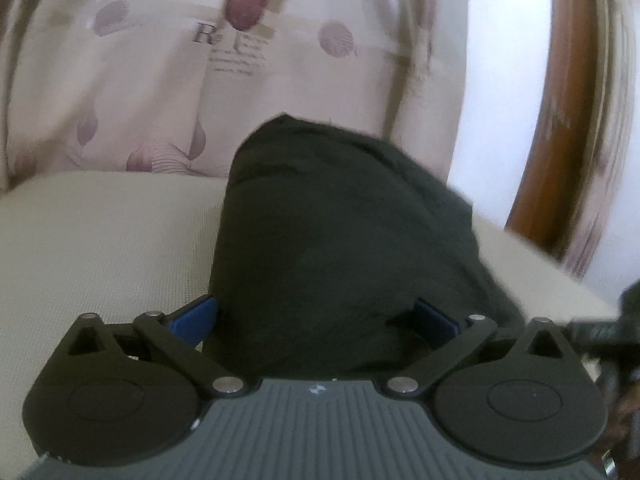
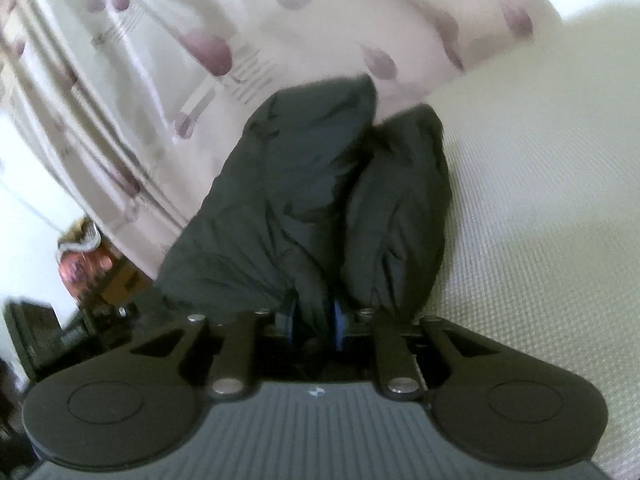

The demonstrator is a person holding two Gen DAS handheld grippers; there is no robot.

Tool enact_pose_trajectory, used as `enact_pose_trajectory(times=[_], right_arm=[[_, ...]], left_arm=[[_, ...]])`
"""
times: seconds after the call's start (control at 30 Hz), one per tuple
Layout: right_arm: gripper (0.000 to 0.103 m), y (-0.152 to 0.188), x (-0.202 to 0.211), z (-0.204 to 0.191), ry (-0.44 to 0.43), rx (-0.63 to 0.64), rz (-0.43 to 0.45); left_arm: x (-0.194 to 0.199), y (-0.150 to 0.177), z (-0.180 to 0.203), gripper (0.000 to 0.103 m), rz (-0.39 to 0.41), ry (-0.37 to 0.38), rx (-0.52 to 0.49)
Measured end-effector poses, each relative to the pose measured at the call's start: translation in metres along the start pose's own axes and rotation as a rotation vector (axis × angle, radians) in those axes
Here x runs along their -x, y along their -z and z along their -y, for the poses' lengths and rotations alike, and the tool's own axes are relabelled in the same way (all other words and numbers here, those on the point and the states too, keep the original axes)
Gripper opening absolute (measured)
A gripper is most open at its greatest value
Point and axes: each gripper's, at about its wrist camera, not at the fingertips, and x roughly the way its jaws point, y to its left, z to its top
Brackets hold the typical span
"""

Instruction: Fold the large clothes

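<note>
A dark, bunched garment (image 1: 340, 220) lies on a cream woven surface (image 1: 100, 240) in the left wrist view. My left gripper (image 1: 318, 316) stands wide open around its near end. The blue pads (image 1: 198, 316) sit at either side of the cloth without squeezing it. In the right wrist view the same dark garment (image 2: 288, 200) rises in two crumpled lobes from my right gripper (image 2: 316, 320). Its blue pads (image 2: 338, 322) are close together, shut on a fold of the fabric. The cloth hides the fingertips of both grippers.
A pale cloth with mauve leaf prints (image 1: 240, 60) hangs behind the garment. A curved brown wooden frame (image 1: 548, 120) stands at the right. The cream surface (image 2: 540, 220) stretches away to the right of the right gripper. Dark clutter (image 2: 80, 320) sits low on its left.
</note>
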Motion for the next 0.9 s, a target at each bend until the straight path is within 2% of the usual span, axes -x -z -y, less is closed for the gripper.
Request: enact_pose_trajectory(times=[0.13, 0.43, 0.6, 0.9], right_arm=[[0.020, 0.001, 0.003, -0.009, 0.033, 0.069, 0.005], [0.025, 0.000, 0.012, -0.029, 0.121, 0.192, 0.015], [0.029, 0.000, 0.018, -0.031, 0.157, 0.224, 0.013], [0.029, 0.010, 0.012, -0.025, 0.196, 0.273, 0.001]], left_arm=[[-0.005, 0.001, 0.007, 0.103, -0.012, -0.029, -0.028], [-0.009, -0.001, 0.009, 0.103, -0.050, -0.061, -0.023], [-0.009, 0.000, 0.011, 0.103, -0.056, -0.070, -0.024], [-0.011, 0.000, 0.014, 0.103, -0.062, -0.079, -0.054]])
